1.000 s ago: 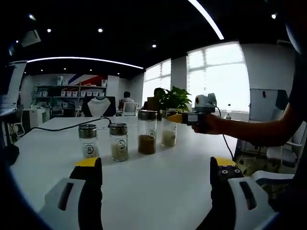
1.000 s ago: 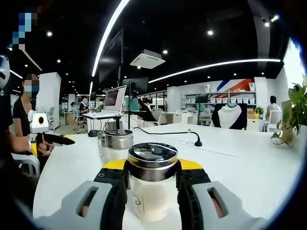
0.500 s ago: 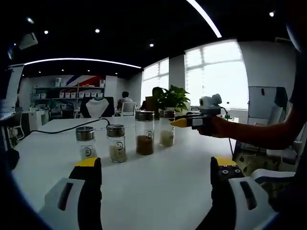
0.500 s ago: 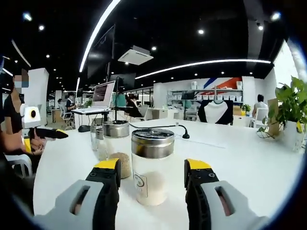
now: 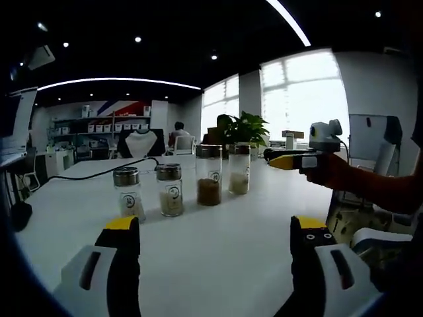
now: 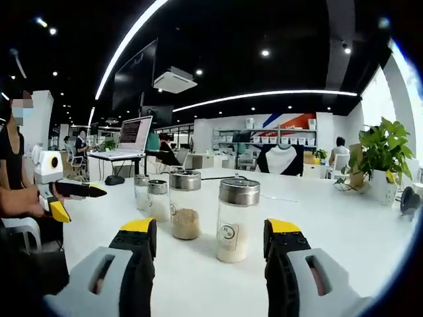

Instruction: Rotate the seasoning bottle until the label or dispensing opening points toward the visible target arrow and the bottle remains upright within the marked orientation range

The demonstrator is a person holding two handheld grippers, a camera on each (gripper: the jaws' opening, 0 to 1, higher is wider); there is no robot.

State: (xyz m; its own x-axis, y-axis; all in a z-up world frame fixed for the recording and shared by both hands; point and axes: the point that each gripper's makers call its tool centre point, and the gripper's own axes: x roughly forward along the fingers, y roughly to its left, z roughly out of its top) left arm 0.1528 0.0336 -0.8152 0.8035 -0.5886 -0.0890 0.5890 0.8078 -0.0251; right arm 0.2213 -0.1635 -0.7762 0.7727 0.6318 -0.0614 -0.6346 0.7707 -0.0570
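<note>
In the right gripper view, the right gripper [image 6: 211, 234] is closest, with its two yellow-tipped jaws spread wide and nothing between them. It touches nothing. Just past the jaws, on the white table [image 6: 344, 231], stands the seasoning bottle [image 6: 237, 210]. It has pale powder inside, a shiny metal lid and a small round label facing this view. It stands straight up and is apart from both jaws. Next to it on the left is a bottle with brown grains [image 6: 185, 204]. Behind that one are two smaller bottles [image 6: 157, 200], one after the other. The four stand in a row, close but not touching. At the left edge, a hand holds the left gripper [image 6: 73, 190], whose yellow tip points toward the row. Far off on the right is a green plant [image 6: 377, 150] in a white pot, and a laptop [image 6: 135, 134] sits on a far desk.

In the left gripper view, the left gripper [image 5: 215, 234] is closest, and its jaws are wide apart too, holding nothing. The bare table top lies between them and the row. The short bottle [image 5: 127, 192] is on the left, then another short one [image 5: 170, 189], then the tall brown one, then the seasoning bottle [image 5: 238, 169] at the far right end. The right gripper [image 5: 291, 160] hangs in the air to the right of the row, well clear of the seasoning bottle. A black cable [image 5: 86, 176] runs across the table behind the bottles.
</note>
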